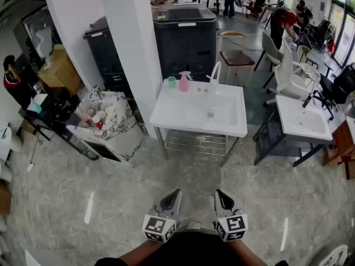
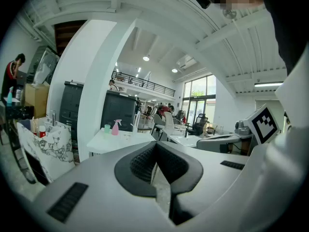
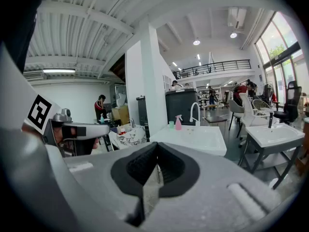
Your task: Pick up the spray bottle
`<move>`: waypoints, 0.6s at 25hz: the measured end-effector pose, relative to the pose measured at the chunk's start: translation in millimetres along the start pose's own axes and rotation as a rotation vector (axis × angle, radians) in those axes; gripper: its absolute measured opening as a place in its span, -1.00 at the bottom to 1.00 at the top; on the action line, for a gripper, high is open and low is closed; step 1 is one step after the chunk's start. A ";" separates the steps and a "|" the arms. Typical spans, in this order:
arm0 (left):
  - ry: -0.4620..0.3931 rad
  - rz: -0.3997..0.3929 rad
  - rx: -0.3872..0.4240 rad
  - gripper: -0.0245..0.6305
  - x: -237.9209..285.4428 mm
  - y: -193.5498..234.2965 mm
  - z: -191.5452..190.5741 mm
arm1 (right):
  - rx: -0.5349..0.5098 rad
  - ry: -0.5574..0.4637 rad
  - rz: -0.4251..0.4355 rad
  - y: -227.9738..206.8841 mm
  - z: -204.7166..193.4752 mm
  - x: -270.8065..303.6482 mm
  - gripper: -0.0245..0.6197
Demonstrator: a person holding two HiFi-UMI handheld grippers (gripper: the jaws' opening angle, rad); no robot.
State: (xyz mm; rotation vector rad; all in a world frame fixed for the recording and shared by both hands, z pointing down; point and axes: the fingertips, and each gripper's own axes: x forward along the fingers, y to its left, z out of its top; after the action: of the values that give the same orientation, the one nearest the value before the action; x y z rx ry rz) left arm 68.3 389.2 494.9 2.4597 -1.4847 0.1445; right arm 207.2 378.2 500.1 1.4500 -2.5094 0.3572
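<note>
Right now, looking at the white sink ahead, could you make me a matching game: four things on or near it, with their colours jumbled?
Things:
1. spray bottle
2. cup
3. faucet
4. chair seat

Colours:
a. white
b. brown
c. pink
d. green

Pairs: 1-c, 2-d, 3-a, 4-b
</note>
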 end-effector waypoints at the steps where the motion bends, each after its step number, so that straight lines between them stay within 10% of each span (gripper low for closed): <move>1: -0.002 0.002 0.000 -0.88 3.1 -1.6 0.4 | -0.005 -0.004 0.000 -2.5 0.7 -0.1 -0.93; 15: -0.003 0.154 -0.084 -0.88 -8.0 30.9 -14.0 | 0.112 -0.001 0.043 -18.0 -22.4 2.5 -0.93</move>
State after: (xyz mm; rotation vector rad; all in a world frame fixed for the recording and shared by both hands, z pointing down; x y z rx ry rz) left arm 38.1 386.2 512.0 2.2811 -1.6462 0.1049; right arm 223.1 374.6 523.9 1.4373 -2.5619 0.5127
